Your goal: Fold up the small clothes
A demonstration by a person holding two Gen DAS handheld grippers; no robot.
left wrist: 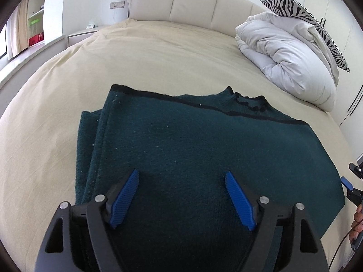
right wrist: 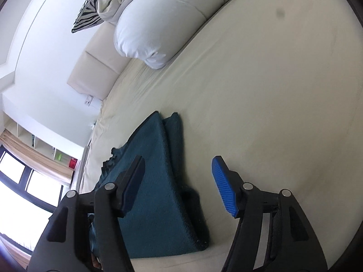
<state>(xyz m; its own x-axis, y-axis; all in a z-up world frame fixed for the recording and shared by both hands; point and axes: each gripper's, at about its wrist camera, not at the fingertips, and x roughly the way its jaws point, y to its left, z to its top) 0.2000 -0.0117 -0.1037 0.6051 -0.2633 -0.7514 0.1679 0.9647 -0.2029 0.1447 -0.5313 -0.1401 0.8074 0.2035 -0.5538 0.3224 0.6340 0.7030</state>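
You are between folds: the dark green sweater [left wrist: 195, 149] lies on the cream bed sheet [left wrist: 147, 63], already doubled over itself, with layered edges showing at its nine o'clock side and the black-trimmed collar at about one o'clock in the left wrist view.

Your left gripper [left wrist: 181, 195] hangs over the near part of the garment with its blue pads spread wide and nothing pinched between them. Your right gripper [right wrist: 179, 181] also stands apart — one pad over the knit, the other over bare sheet at three o'clock — so the folded edge runs under the gap, but neither pad presses on it. Whether the tips touch the fabric, I cannot tell.

Judging by the tidy rectangle, most of the folding looks done. The white duvet [left wrist: 288, 54] and the zebra pillow [left wrist: 304, 18] sit well apart at two o'clock, so they should not interfere.

The next move likely calls for a fresh grasp of the near hem at both corners — bite through every layer, since thick knit tends to slip and let the lower layers sag — then carry it toward twelve o'clock.
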